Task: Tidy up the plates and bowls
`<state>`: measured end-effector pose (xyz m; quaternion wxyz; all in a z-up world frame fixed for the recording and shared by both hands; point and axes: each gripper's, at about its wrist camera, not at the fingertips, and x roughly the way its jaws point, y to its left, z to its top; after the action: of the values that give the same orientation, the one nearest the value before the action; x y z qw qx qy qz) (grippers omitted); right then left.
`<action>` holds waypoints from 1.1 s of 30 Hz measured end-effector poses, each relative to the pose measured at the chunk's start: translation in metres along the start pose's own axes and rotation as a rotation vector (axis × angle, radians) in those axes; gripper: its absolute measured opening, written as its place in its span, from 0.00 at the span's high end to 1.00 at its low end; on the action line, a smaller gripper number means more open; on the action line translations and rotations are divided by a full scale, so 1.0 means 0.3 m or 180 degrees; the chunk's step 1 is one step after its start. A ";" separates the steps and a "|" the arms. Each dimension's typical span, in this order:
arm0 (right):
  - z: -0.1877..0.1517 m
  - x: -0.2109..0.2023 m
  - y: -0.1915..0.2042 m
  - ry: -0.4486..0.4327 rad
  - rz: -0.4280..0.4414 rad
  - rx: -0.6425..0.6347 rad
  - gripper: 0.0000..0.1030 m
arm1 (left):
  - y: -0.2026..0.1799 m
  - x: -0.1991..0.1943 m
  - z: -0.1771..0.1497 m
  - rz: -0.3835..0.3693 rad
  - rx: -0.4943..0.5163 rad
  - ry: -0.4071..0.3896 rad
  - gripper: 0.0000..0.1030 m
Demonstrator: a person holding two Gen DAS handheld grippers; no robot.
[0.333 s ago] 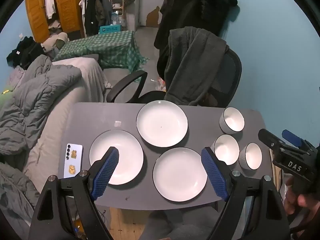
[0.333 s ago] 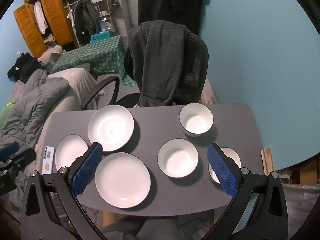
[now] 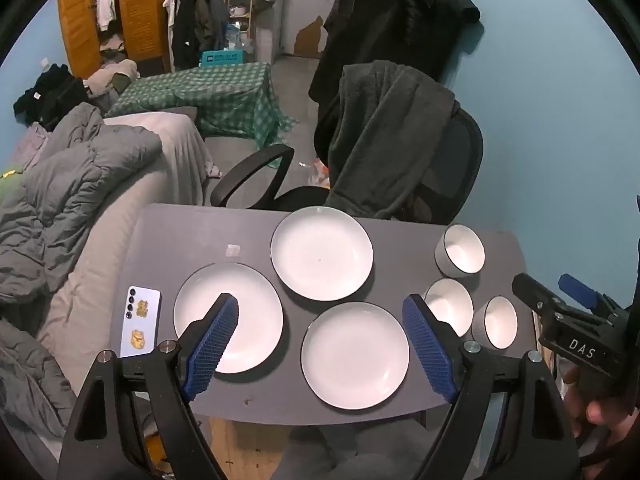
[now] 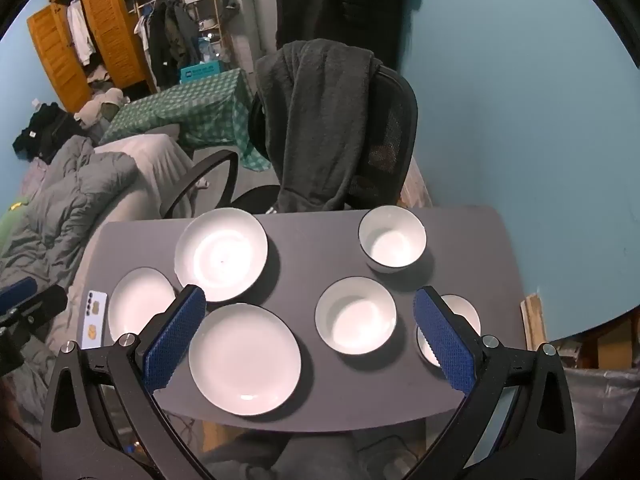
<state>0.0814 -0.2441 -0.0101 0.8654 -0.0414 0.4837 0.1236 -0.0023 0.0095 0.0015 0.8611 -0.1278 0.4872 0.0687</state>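
Note:
Three white plates lie on the grey table (image 3: 168,236): a far one (image 3: 322,252), a left one (image 3: 256,316) and a near one (image 3: 355,354). Three white bowls stand to the right: a far one (image 3: 460,249), a middle one (image 3: 448,304) and a near one (image 3: 496,322). My left gripper (image 3: 320,312) is open and empty, held above the near plates. My right gripper (image 4: 310,308) is open and empty, held above the near plate (image 4: 245,358) and the middle bowl (image 4: 356,320); its body shows at the left wrist view's right edge (image 3: 576,340).
A white phone (image 3: 141,322) lies at the table's left end. An office chair draped with a dark blanket (image 3: 384,148) stands behind the table. A bed with a grey duvet (image 3: 60,200) is to the left, a blue wall to the right.
Nothing has visibly changed; both grippers hang open over the table as before.

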 end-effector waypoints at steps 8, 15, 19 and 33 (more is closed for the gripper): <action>-0.008 -0.006 0.012 0.0005 -0.0029 -0.0009 0.01 | 0.009 0.008 -0.009 -0.0038 -0.0006 0.0016 0.17; -0.007 0.010 0.009 0.0012 -0.0026 0.0013 0.01 | 0.012 0.008 -0.006 -0.0049 -0.0011 0.0029 0.17; -0.004 0.017 0.005 0.0006 -0.0043 0.0012 0.01 | 0.018 0.007 0.001 -0.0063 -0.0016 0.0027 0.17; 0.002 0.005 0.013 0.0001 -0.0049 0.0017 0.01 | 0.022 -0.002 0.006 -0.0089 -0.0031 0.0024 0.17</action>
<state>0.0816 -0.2400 -0.0110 0.8664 -0.0429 0.4839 0.1157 -0.0027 0.0162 0.0017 0.8595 -0.1391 0.4883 0.0585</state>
